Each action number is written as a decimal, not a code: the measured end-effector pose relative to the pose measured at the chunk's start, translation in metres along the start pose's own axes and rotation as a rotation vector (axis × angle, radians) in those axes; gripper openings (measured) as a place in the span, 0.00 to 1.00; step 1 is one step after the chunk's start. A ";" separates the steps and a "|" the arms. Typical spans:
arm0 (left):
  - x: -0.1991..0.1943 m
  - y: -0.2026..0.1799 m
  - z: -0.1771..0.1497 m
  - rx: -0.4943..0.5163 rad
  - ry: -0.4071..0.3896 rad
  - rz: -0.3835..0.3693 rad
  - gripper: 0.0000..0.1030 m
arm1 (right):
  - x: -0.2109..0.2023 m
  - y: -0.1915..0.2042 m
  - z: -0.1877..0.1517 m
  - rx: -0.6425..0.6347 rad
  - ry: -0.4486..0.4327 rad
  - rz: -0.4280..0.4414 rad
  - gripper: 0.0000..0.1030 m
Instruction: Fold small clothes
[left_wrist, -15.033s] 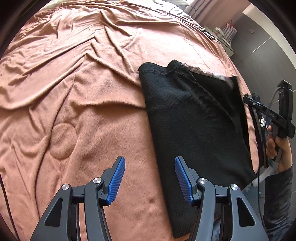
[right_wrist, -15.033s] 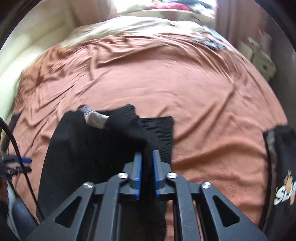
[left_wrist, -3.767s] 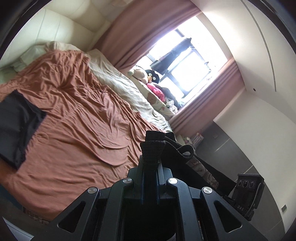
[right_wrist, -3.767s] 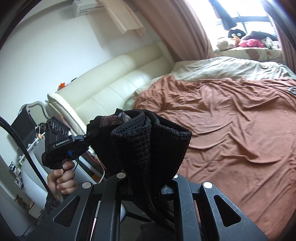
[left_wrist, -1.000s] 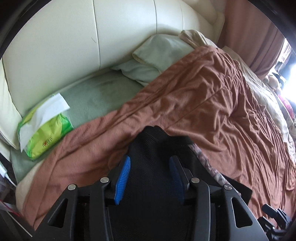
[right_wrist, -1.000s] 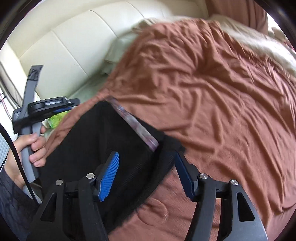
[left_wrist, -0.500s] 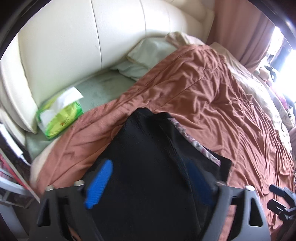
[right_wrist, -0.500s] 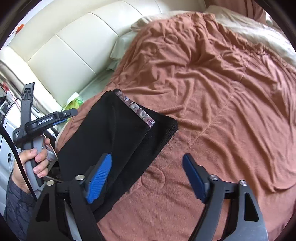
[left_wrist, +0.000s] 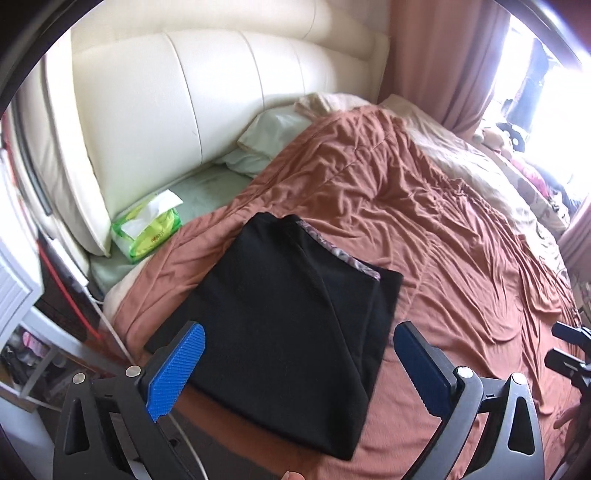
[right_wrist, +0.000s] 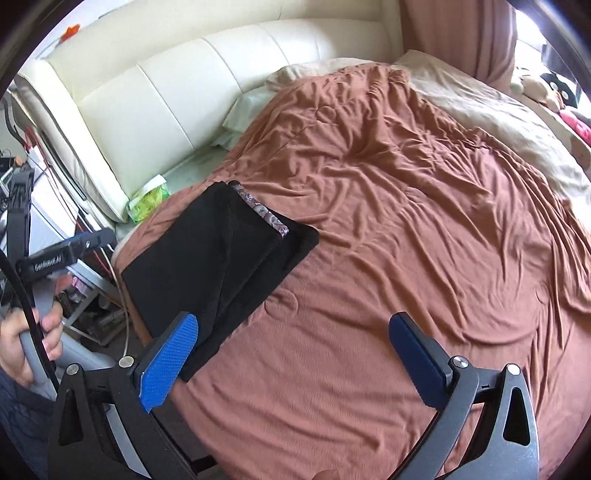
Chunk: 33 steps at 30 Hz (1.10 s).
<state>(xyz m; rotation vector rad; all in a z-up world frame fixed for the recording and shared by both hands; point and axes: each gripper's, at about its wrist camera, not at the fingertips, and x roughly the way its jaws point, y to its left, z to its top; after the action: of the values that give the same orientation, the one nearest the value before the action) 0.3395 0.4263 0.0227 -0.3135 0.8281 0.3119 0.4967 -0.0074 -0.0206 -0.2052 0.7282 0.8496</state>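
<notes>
I have both tools up over the bed, each looking down along its own 2 fingers. My left gripper has its jaws opening, already spread wide, with nothing pinched between the blue pads; the folded black garment lies below them on the bedding, not touched. My right gripper is the same: jaws opening, wide apart, empty, with only the rust-brown blanket showing between its fingers.

The black garment sits flat near the corner of the bed, on the blanket, at the end nearest the cream padded headboard. It is folded into a rough rectangle with layers overlapping, and a narrow patterned strip shows along its upper right edge. In the right wrist view the same strip runs along the far edge of the fold.

Just beyond the garment, a green pack of tissues rests on the pale green sheet by the headboard, near a pale pillow. Farther across the bed lies a cream quilt, with curtains and a bright window behind.

In the right wrist view, the left hand wraps the other tool's handle at the frame's left edge.
</notes>
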 end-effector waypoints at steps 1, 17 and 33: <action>-0.010 -0.005 -0.004 0.011 -0.013 0.000 1.00 | -0.006 -0.002 -0.004 0.008 0.001 -0.005 1.00; -0.100 -0.074 -0.058 0.103 -0.081 -0.130 1.00 | -0.126 -0.043 -0.092 0.111 -0.139 -0.036 1.00; -0.136 -0.129 -0.136 0.208 -0.118 -0.220 1.00 | -0.220 -0.054 -0.220 0.171 -0.229 -0.142 1.00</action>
<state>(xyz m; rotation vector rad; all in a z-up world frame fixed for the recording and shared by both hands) 0.2128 0.2363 0.0583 -0.1873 0.6957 0.0373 0.3301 -0.2738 -0.0453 -0.0051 0.5606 0.6592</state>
